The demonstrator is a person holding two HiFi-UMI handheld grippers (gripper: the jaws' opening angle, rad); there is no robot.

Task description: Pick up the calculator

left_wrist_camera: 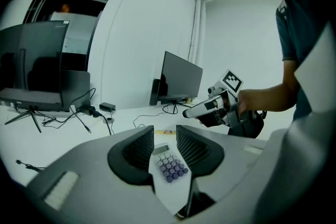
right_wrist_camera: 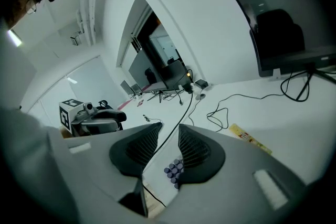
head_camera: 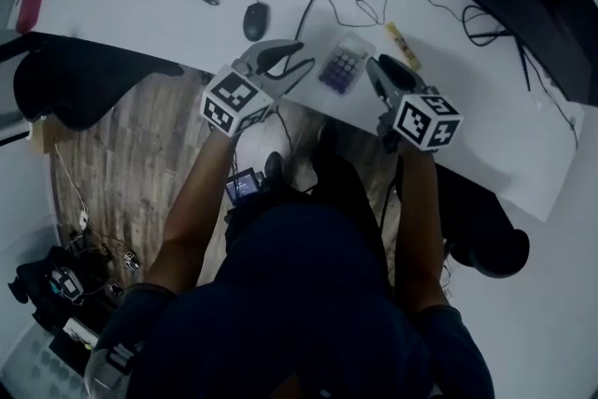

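Plainly nothing is gripped yet: the calculator (head_camera: 343,65) lies flat on the white desk (head_camera: 168,23), close to the desk's near edge, between the two tools. To lift it well, I'd say one gripper should come down square over its narrow width, jaws straddling the long sides and tips low enough to catch the thin edges. A flat, slim case like that could skid or tip out of a shallow pinch. Being so near the edge, it might also be nudged partly over it and pinched through its thickness.

The left gripper (head_camera: 291,59) hovers just beside the calculator with its jaws apart. Its own view shows the purple keys (left_wrist_camera: 172,168) through the gap, nothing clamped or touched as far as I can tell. The right gripper (head_camera: 378,68) hangs on the calculator's other side, jaws likewise apart and holding nothing, with a black cable (right_wrist_camera: 173,131) showing between them.
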